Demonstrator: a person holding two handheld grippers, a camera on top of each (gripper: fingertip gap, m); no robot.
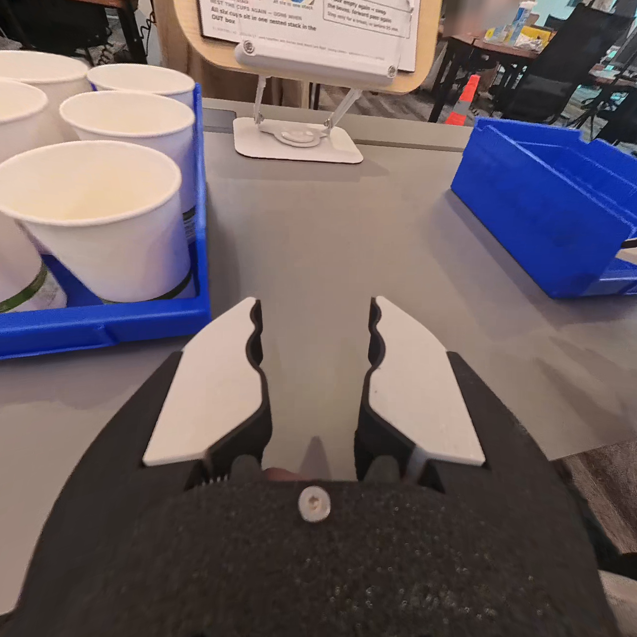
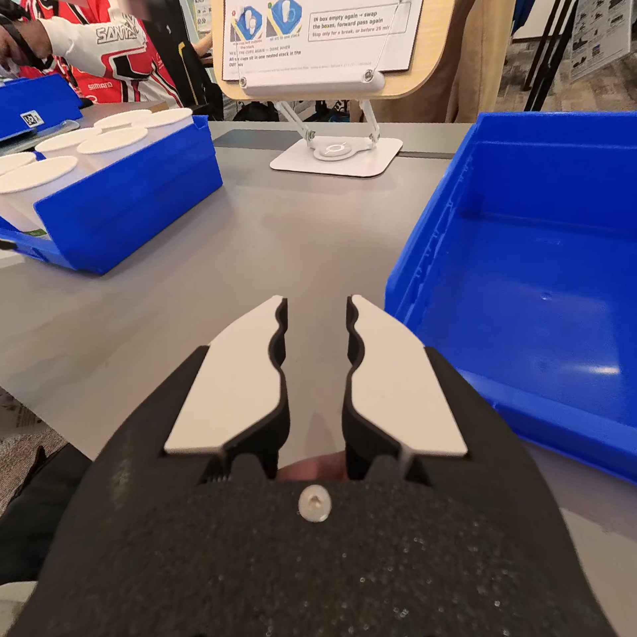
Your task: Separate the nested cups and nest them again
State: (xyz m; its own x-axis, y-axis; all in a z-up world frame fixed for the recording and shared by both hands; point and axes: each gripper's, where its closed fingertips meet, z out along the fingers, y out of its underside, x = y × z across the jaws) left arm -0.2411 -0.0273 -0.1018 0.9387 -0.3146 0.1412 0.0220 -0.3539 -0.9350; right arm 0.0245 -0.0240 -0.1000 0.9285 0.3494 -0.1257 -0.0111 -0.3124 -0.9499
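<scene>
Grey table (image 1: 310, 241), carpeted room beyond

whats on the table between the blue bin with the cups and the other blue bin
Only bare grey tabletop lies between the cup-filled blue plastic bin and the empty blue plastic bin, clearest in the right wrist view.

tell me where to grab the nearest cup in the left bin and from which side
Pinch the rim of the nearest cup from above, one finger inside the open mouth and one outside on the right wall. It stands upright, tilted slightly, with the blue bin wall low in front and other cups crowding behind and left. The left hand-held gripper is open and closest.
</scene>
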